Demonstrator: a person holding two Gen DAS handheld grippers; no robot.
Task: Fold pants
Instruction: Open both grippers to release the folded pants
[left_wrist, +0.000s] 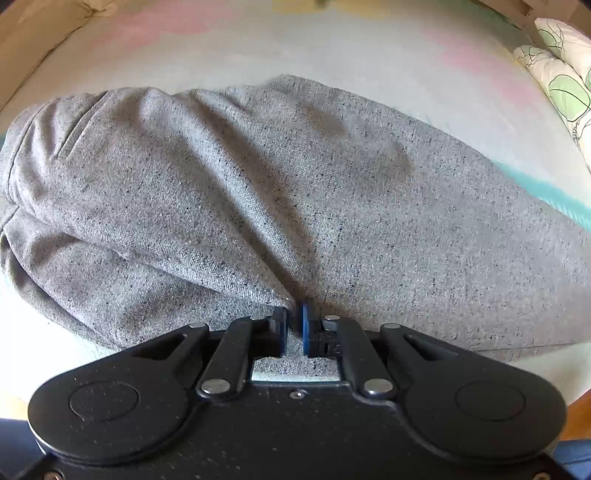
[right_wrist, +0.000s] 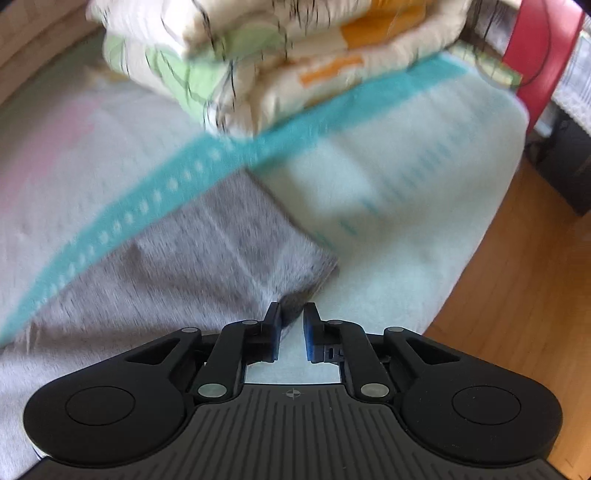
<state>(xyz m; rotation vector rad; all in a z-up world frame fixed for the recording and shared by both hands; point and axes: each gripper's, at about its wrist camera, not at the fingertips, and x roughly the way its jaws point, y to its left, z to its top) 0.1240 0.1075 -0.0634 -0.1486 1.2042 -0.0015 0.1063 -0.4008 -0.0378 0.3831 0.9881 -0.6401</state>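
Observation:
Grey speckled pants (left_wrist: 258, 184) lie bunched in soft folds on a pale bed sheet (left_wrist: 332, 44). My left gripper (left_wrist: 294, 319) sits at their near edge, shut on a ridge of the grey cloth pinched between its blue pads. In the blurred right wrist view, a pant leg end (right_wrist: 166, 280) lies flat with its hem corner toward me. My right gripper (right_wrist: 292, 315) stands slightly open over that corner. The cloth tip rests between the fingertips against the left one, and bare sheet shows through the gap behind it.
A folded patterned duvet (right_wrist: 277, 55) lies at the far side of the bed, and its edge (left_wrist: 561, 74) shows in the left wrist view. A teal stripe (right_wrist: 147, 206) crosses the sheet. The bed's edge drops to wooden floor (right_wrist: 517, 277) on the right. A red object (right_wrist: 535, 55) stands beyond.

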